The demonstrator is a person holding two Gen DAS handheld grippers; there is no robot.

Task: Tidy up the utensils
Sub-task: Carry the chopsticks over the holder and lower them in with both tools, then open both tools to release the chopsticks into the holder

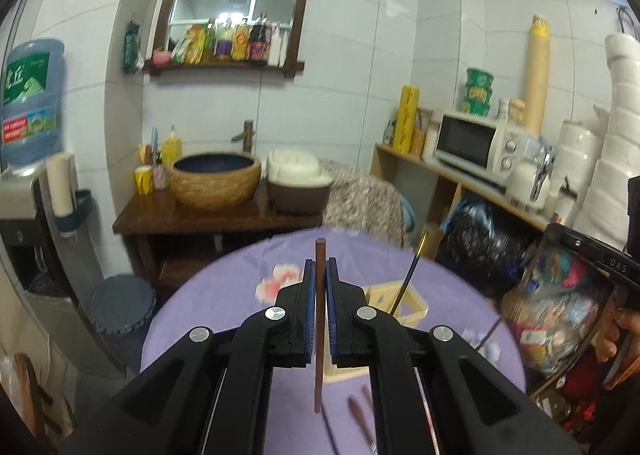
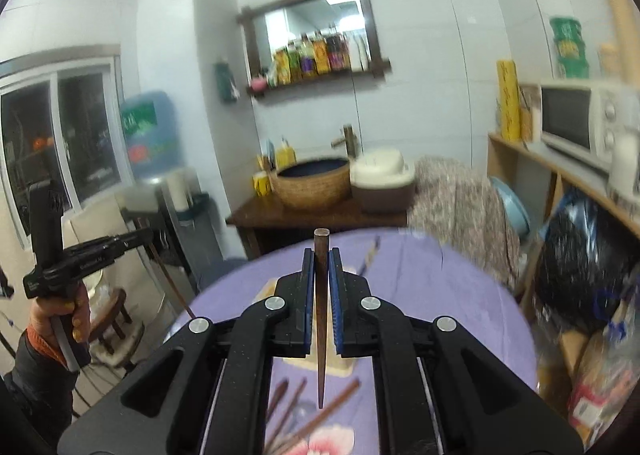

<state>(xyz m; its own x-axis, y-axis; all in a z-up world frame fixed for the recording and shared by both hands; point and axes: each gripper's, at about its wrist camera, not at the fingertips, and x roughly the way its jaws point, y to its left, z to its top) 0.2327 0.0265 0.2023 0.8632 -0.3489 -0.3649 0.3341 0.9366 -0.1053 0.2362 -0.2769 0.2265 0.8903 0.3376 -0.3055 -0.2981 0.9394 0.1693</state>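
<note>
Purple floral cloth covers the round table beneath both claws, in a tiled room with a basin stand behind.

Left wrist view: the left gripper is closed narrowly on a brown chopstick, held upright between the blue pads, butt end above the fingertips and point hanging below them. Ahead and to the right of the claw sits a pale wooden holder with a dark, gold-tipped stick leaning out of it. Loose brown utensils lie on the cloth below the claw, right of the hanging point.

Right wrist view: the right gripper is likewise nipped on a tapered brown chopstick, upright, tip downward. Part of the holder shows just behind the left finger; more loose sticks lie on the cloth under the tip.

Hazards, as judged: each stick is pinched along a thin line only, so it may pivot or slide through the pads on a quick swing. A tilted stick could strike the holder's rim rather than enter, or knock the leaning stick. Both claws heading for the one holder risk collision.
</note>
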